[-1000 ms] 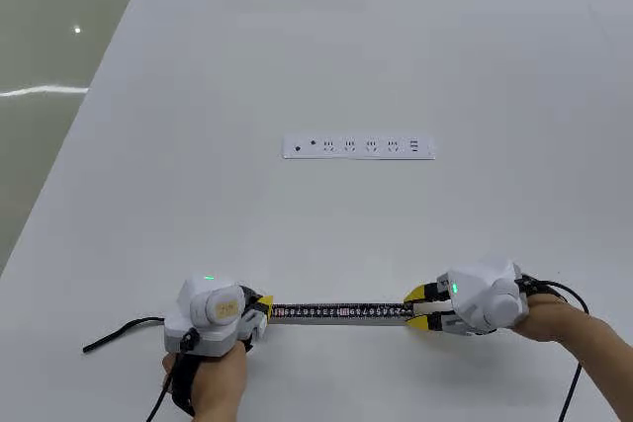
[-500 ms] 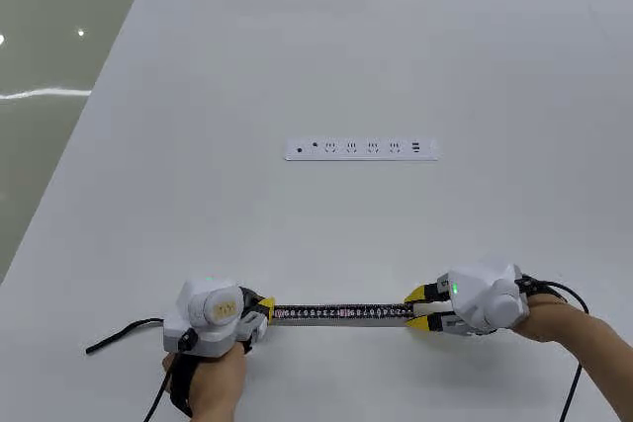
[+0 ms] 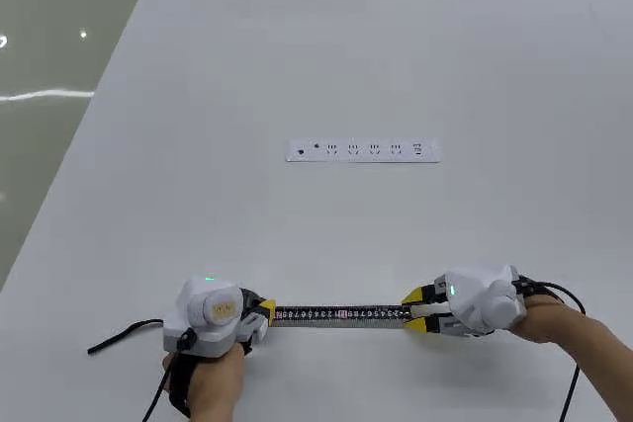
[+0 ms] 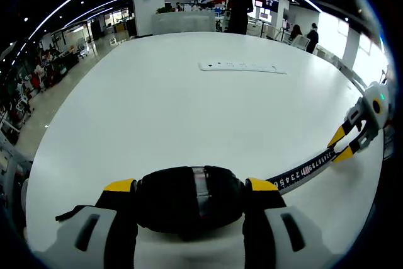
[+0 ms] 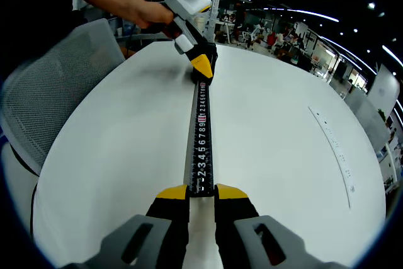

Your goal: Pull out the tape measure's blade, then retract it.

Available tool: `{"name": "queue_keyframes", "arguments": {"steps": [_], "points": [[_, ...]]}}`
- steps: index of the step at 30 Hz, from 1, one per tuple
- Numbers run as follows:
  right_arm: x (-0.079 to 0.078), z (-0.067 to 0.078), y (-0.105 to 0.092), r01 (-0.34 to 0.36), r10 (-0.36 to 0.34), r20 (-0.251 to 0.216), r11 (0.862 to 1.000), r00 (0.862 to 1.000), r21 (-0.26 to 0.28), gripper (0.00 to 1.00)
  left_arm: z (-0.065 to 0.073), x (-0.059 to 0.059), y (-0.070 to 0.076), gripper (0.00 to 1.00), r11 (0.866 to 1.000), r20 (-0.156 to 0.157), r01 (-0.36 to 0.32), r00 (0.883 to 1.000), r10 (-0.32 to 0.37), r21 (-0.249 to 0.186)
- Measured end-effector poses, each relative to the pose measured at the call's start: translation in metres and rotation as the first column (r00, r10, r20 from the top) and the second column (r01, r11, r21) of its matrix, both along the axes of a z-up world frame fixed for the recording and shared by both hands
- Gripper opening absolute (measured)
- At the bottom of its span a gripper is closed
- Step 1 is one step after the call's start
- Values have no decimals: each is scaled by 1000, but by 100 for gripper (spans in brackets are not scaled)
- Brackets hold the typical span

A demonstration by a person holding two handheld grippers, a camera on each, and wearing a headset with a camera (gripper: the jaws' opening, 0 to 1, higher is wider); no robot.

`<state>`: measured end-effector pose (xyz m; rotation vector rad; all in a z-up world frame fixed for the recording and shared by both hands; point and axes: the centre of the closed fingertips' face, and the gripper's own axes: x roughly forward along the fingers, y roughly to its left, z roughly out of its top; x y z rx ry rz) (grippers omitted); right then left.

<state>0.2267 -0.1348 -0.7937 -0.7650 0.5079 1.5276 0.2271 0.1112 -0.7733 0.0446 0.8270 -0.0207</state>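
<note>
The tape measure's black case [image 4: 191,197] sits between the yellow-tipped jaws of my left gripper [image 3: 259,313], which is shut on it at the table's near left. Its dark blade [image 3: 338,314] with white numbers runs flat along the table to my right gripper [image 3: 411,309], which is shut on the blade's end. In the right gripper view the blade [image 5: 201,137] stretches from my right gripper [image 5: 201,191] straight to the case [image 5: 203,70] held by the other gripper. The left gripper view shows the blade [image 4: 302,172] leading off to the right gripper [image 4: 344,145].
A white power strip [image 3: 362,150] lies flat mid-table, well beyond the blade. A black cable [image 3: 124,333] trails left from the left gripper. The table's near edge is close behind both hands. A grey mesh chair [image 5: 50,86] stands beside the table.
The blade looks slightly shorter, with the right gripper a little closer to the left one. The head camera has tilted a bit.
</note>
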Motion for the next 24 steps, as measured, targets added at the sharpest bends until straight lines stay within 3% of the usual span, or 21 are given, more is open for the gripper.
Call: {"name": "queue_keyframes", "arguments": {"steps": [12,24], "points": [[0,0,7,-9,9,1,1000,1000,5,14,-13,5,4,64,1000,-2,-1,1000,1,-7],[0,1,18,-18,18,0,1000,1000,15,14,-15,5,7,64,1000,-5,-8,1000,7,-18]]}}
